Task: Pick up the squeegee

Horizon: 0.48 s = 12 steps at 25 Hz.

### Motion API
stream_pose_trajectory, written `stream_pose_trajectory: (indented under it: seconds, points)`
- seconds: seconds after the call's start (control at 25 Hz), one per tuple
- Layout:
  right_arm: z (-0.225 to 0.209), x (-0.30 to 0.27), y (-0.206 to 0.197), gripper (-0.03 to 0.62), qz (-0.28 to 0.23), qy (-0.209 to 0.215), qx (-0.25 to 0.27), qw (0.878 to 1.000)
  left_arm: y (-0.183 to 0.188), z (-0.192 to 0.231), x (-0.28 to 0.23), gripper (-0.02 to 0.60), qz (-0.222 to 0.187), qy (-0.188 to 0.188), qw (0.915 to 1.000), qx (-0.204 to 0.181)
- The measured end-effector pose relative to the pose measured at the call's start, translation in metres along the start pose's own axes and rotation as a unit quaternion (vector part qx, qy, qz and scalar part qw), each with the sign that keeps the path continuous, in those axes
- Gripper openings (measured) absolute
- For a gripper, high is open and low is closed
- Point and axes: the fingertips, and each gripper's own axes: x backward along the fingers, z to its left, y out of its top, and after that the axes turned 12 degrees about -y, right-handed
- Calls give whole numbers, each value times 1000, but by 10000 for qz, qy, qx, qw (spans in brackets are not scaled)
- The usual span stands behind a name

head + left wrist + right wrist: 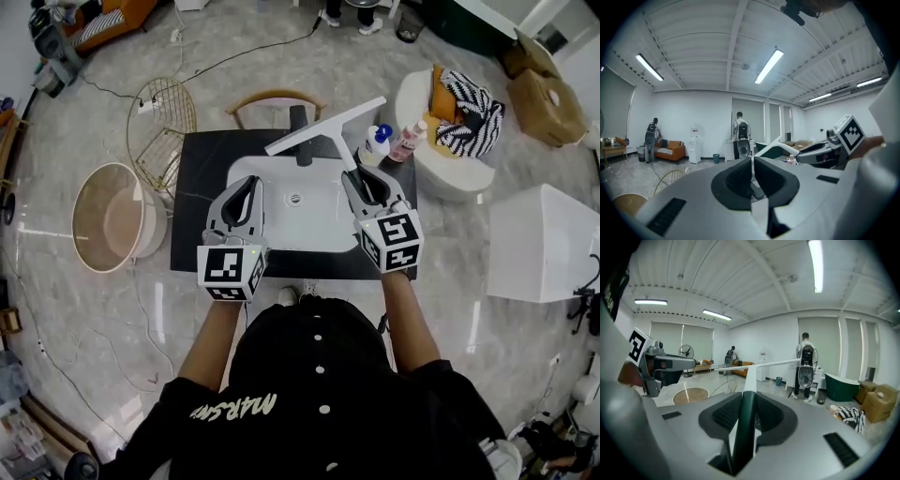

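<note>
Right hand-held gripper [747,414]: grasping the squeegee [749,380] by its dark handle, which runs straight between the pads.
Left hand-held gripper [753,171]: clenched on nothing, pads meeting, level with the right one above the near half of the worktop [197,187].
Squeegee position: in the air over the worktop's far edge, clear of the surface. The white blade sits crosswise, above the dark faucet [300,141].
Task status: judged essentially done, since the tool is off the worktop and in a firm-looking grip.
Risk, rotation: the long blade sits well ahead of the grip. A quick swing could twist the handle in the pads, because the hold is at one narrow point.
Risk, collision: two bottles [380,141] stand at the far right corner, near the blade's right end. A sweep that way could topple them.
Risk, faucet: lowering without looking could catch the blade on the faucet.
Surface: black worktop with a white basin [281,225] set in its middle. Nothing loose is visible beside the basin.
Room: pale marble floor [94,309], ribbed ceiling with strip lights. A wire basket [161,127] and a round tub [108,216] stand to the left, and a chair [272,98] behind the far edge. Cardboard boxes [539,98] lie far right, and people stand in the distance.
</note>
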Motion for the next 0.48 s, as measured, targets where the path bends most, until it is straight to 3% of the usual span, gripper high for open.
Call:
stream_pose_trajectory:
  seconds: [0.28, 0.48]
  points:
    - [-11, 16, 66, 91, -933, -329, -148, 9950, 46, 2, -7, 22, -324, -57, 9987, -388]
    - [-22, 35, 95, 91, -1397, -566, -321, 9880, 70, -2, -6, 23, -525, -29, 9975, -465]
